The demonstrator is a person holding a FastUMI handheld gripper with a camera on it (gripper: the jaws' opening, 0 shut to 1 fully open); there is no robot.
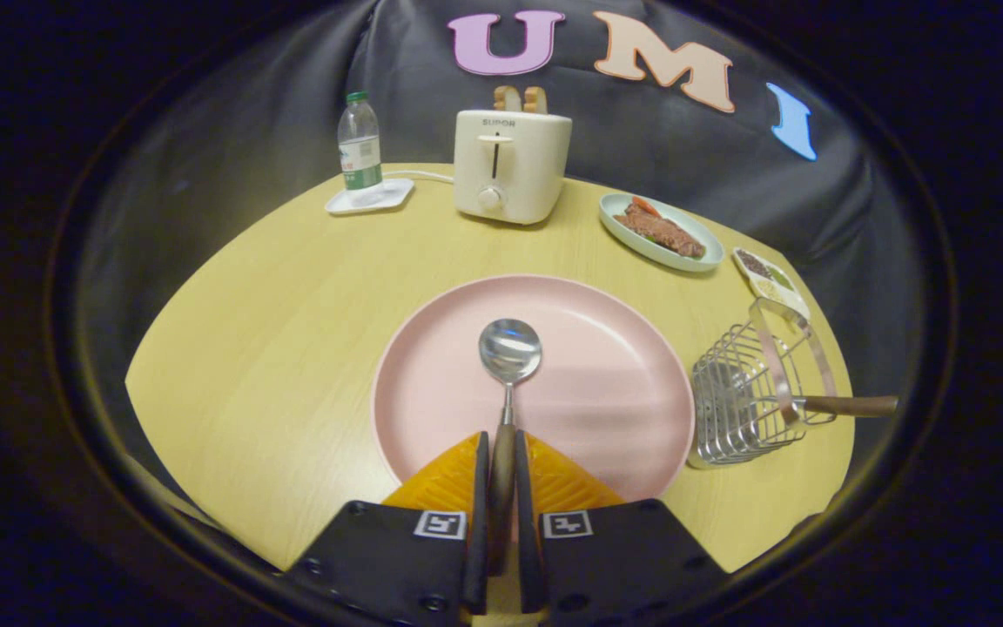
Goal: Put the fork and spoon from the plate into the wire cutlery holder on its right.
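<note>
A steel spoon (508,366) with a wooden handle points away from me over the pink plate (606,383). Its bowl lies at the plate's middle. My gripper (501,448) is shut on the spoon's wooden handle, with both fingers pressing its sides at the plate's near rim. Right of the plate stands the wire cutlery holder (741,405). A wooden handle (850,405) sticks out of the holder to the right; whether it is the fork's I cannot tell.
At the back of the round wooden table (275,348) stand a cream toaster (510,165) with toast in it and a water bottle (360,144) on a small white tray. A green plate of food (660,231) and a small sectioned dish (767,279) lie behind the holder.
</note>
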